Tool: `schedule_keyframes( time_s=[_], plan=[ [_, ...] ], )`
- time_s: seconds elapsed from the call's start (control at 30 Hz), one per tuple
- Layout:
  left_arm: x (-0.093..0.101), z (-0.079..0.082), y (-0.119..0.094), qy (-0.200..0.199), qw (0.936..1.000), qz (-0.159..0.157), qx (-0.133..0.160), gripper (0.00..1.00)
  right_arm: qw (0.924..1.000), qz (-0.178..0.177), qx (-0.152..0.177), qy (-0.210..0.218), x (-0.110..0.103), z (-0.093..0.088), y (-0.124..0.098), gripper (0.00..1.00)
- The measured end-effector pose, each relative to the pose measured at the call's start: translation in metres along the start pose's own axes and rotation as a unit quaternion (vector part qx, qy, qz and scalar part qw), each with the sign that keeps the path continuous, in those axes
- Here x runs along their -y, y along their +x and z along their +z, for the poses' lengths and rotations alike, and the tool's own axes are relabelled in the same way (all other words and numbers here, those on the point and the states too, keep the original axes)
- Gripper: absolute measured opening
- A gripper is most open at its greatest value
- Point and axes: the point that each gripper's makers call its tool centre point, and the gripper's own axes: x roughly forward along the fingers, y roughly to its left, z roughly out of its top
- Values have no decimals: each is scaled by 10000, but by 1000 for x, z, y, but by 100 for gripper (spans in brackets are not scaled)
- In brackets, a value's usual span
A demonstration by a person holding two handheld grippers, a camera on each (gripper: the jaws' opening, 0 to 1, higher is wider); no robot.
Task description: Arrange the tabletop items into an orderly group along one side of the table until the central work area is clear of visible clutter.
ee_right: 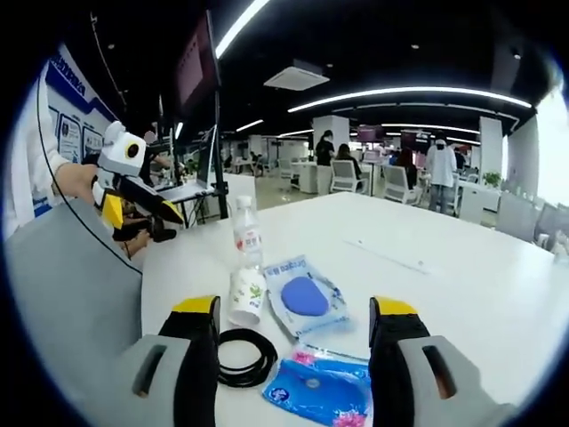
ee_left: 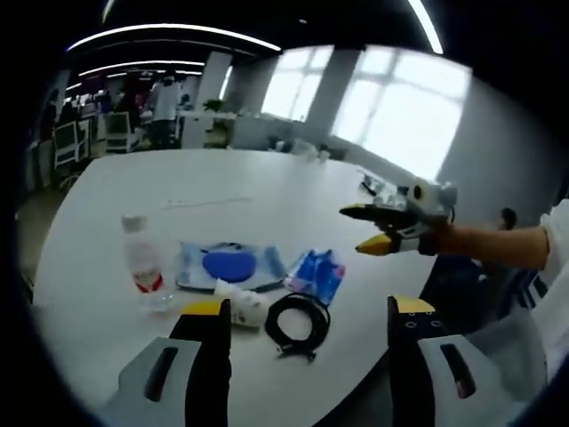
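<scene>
On the white table (ee_left: 293,191) lies a small cluster: a clear water bottle (ee_left: 142,262) with a red label, a flat clear packet with a blue pad (ee_left: 229,265), a blue packet (ee_left: 317,274), a white paper cup (ee_left: 240,301) on its side and a coiled black cable (ee_left: 298,320). My left gripper (ee_left: 308,307) is open just before the cable, holding nothing. My right gripper (ee_left: 351,230) hovers open off the cluster's right side. In the right gripper view, my right gripper (ee_right: 295,308) is open over the pad packet (ee_right: 305,296), cable (ee_right: 242,358), cup (ee_right: 246,295) and blue packet (ee_right: 316,391). The bottle (ee_right: 247,233) stands behind, and the left gripper (ee_right: 169,227) is open at the left.
A thin pale strip (ee_right: 391,253) lies further out on the table. A laptop and monitor stand (ee_right: 200,178) sit at the table's far left end. Office chairs (ee_right: 342,176) and people stand in the background. The table's edge runs close under both grippers.
</scene>
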Motion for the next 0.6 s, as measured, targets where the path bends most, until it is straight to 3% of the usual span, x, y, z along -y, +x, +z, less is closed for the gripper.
schedule_keyframes(
  time_s=[0.2, 0.37, 0.6],
  plan=[
    [5, 5, 20, 23, 10000, 31, -30, 67, 9998, -135, 9, 144, 15, -13, -11, 65],
    [16, 6, 33, 55, 10000, -20, -74, 66, 9995, -175, -115, 248, 26, -35, -18, 64],
    [19, 2, 52, 56, 9997, -52, -224, 66, 9988, -333, -133, 320, 40, -36, -27, 63]
  ],
)
